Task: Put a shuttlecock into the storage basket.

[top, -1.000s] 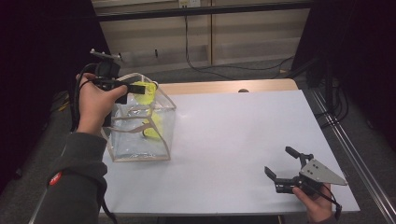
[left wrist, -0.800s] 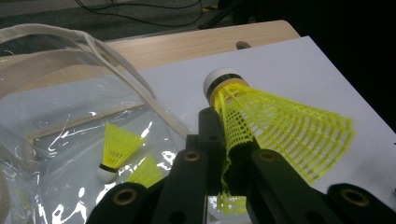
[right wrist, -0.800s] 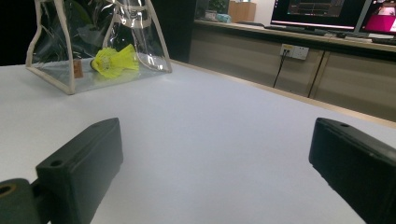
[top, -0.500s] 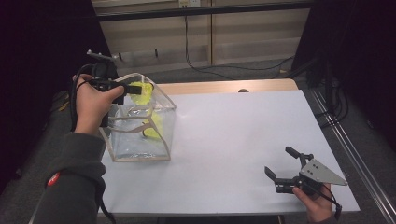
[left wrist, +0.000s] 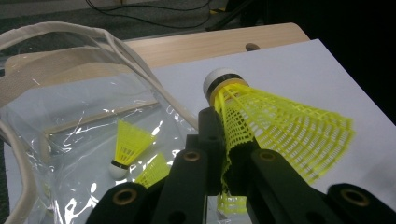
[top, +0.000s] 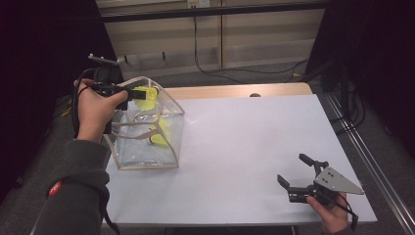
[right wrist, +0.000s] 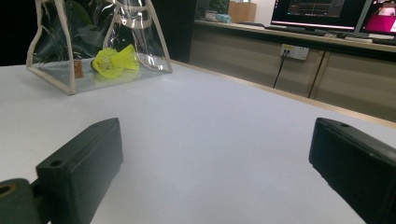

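High view looks down, gripper views close, sharing bag (top: 147,132)

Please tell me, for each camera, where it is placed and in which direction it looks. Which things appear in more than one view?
High view: above the person's side, facing forward and down on the white table; both forearms, left gripper and right gripper show.
Left gripper view: rides the left gripper, looking over the clear bag; its jaws pinch a yellow shuttlecock.
Right gripper view: rides the right gripper, low, looking across the table; its jaws stand open.
Shared: the clear bag and the table.
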A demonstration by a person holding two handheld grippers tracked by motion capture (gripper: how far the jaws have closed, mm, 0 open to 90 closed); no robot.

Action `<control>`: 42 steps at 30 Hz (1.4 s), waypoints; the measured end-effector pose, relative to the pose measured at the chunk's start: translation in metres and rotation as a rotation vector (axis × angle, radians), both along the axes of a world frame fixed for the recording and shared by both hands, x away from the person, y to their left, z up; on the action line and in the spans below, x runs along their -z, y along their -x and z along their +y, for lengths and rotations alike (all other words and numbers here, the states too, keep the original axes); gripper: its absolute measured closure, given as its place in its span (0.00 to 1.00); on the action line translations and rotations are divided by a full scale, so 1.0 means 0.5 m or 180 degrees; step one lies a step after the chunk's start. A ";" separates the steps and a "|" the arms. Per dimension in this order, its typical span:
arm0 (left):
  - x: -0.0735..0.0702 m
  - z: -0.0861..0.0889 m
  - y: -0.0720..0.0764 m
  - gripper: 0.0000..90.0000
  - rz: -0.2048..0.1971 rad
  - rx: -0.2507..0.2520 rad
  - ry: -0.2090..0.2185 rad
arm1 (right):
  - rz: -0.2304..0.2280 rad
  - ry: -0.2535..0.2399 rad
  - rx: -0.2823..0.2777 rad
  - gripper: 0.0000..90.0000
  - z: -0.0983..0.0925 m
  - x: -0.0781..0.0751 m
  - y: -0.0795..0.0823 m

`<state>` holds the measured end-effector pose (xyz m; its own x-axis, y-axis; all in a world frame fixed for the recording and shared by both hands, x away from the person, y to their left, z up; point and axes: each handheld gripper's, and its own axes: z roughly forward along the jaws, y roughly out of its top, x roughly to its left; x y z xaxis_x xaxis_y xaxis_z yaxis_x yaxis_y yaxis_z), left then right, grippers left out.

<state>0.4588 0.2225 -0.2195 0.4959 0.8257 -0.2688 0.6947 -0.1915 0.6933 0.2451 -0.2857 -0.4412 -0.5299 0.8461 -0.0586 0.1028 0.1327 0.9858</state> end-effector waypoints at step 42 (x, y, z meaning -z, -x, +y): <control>0.043 0.048 -0.006 0.97 -0.0048 -0.0259 -0.0126 | -0.0006 0.0009 -0.0002 0.03 0.000 0.000 0.000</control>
